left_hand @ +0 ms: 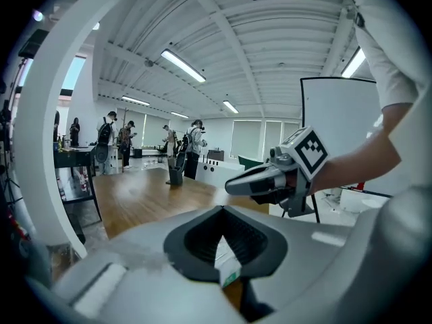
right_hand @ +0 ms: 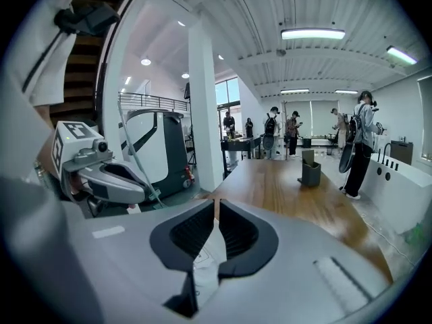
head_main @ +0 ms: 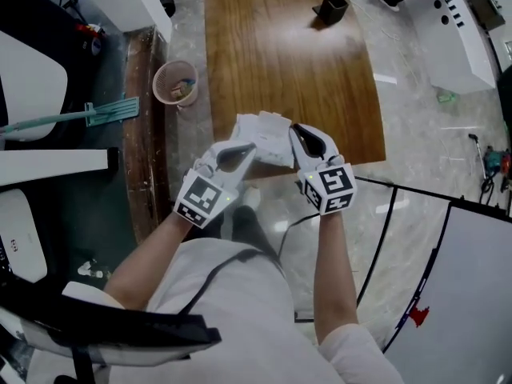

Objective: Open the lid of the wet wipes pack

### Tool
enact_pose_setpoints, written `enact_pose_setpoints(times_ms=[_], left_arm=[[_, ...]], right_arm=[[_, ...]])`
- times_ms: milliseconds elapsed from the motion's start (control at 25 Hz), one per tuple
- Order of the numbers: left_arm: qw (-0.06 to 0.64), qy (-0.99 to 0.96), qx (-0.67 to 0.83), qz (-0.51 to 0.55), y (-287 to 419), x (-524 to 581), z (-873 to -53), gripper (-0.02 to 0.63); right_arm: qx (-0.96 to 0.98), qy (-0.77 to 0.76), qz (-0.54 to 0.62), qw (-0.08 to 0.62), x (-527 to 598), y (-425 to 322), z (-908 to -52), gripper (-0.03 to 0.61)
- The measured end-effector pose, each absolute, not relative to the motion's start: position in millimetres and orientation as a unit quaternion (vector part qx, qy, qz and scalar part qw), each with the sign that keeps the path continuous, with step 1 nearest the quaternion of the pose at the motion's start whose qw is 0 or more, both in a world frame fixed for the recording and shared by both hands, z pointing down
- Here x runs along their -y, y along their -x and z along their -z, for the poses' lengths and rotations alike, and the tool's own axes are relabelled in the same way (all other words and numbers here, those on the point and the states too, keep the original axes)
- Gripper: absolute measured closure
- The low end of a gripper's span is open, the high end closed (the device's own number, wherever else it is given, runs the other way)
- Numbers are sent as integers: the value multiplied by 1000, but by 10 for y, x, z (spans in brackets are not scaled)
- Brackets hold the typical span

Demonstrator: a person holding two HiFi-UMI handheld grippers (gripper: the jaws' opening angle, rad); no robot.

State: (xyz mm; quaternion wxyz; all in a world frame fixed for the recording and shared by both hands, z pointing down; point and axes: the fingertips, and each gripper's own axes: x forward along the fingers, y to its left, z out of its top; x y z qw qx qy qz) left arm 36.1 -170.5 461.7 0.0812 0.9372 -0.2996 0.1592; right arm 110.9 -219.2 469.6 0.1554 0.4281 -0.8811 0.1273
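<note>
The white wet wipes pack (head_main: 264,133) hangs in the air over the near edge of the wooden table (head_main: 280,46), held between both grippers. My left gripper (head_main: 244,157) is shut on the pack's near left edge. In the left gripper view its pads pinch a white strip with a green mark (left_hand: 227,265). My right gripper (head_main: 298,134) is shut on the pack's right side, and in the right gripper view a thin white sheet of the pack (right_hand: 210,252) sits between the closed pads. I cannot make out the lid itself.
A dark holder (head_main: 332,6) stands at the table's far end. A pink bin (head_main: 176,82) and a teal mop (head_main: 88,114) lie on the floor to the left. A white board on a black frame (head_main: 464,294) stands at the right. People stand far off.
</note>
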Motion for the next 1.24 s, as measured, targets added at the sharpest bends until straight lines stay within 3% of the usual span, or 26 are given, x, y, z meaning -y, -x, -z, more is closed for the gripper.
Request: enact_pose_setpoints(times_ms=[680, 1240], left_arm=[[35, -952, 277, -121, -324, 1365, -3956, 611], [30, -954, 279, -109, -221, 1214, -3788, 611]], right_arm=[[850, -512, -105, 62, 1232, -1177, -3929, 569], [836, -539, -88, 62, 971, -1197, -3783, 571]])
